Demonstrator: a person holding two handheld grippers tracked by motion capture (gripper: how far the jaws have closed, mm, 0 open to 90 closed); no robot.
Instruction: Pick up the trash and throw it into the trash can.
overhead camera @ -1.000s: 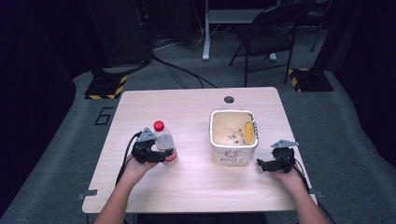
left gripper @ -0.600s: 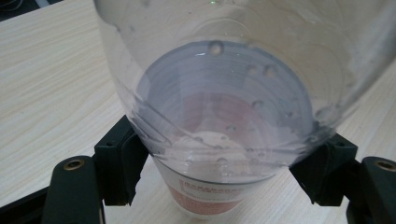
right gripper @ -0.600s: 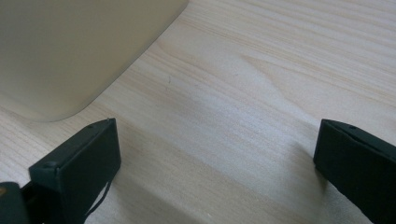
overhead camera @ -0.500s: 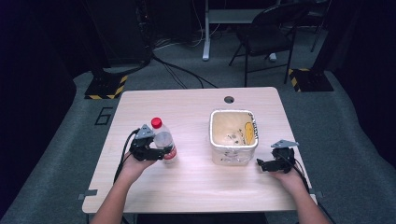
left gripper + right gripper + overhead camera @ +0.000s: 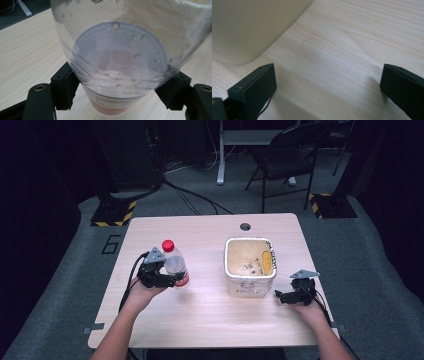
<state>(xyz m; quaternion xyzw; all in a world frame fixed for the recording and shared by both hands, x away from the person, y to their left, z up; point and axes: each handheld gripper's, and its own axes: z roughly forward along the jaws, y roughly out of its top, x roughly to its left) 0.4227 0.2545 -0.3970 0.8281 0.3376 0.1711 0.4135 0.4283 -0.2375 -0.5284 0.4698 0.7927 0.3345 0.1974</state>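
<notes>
Right gripper [image 5: 295, 292] held low over tabletop [image 5: 210, 320] near right front edge, jaws spread wide, nothing between them; bare wood seen ahead in right gripper view. Cream bin [image 5: 250, 265] stood just beside it, toward centre. Left gripper [image 5: 167, 279] clamped on clear bottle [image 5: 175, 265], red cap [image 5: 168, 245] up. Open wood left beyond, up to far-edge hole [image 5: 245, 226].

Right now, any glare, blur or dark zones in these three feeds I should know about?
High view: table evenly lit, room behind it nearly black, mild softness overall. Left gripper view: the clear bottle sits so close that it warps the wood grain behind it; droplets and small glints on the plastic. Right gripper view: bin wall is soft-focus; the black jaws cast faint shadows on the wood.
</notes>
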